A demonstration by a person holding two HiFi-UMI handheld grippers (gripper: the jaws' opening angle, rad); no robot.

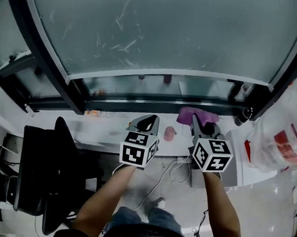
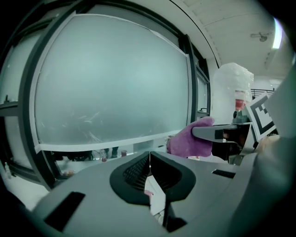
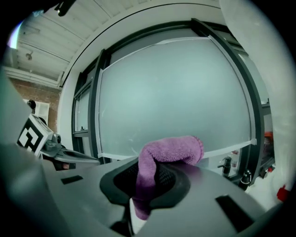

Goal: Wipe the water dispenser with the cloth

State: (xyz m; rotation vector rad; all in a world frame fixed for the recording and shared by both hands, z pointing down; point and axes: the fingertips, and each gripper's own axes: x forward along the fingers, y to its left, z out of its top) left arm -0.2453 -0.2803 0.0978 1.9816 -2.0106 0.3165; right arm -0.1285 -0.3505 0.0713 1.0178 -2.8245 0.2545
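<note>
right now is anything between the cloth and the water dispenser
Nothing visible blocks it. The cloth, held by the right gripper, hangs in open air left of the dispenser. A dark bottle sits just beyond that gap.

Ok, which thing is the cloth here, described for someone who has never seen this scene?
Start at the big frosted window pane filling the top of the head view, then drop to the two marker-cube grippers below it. The cloth is the fluffy purple wad pinched in the right gripper claw, whereas the left gripper claw is shut on nothing.
</note>
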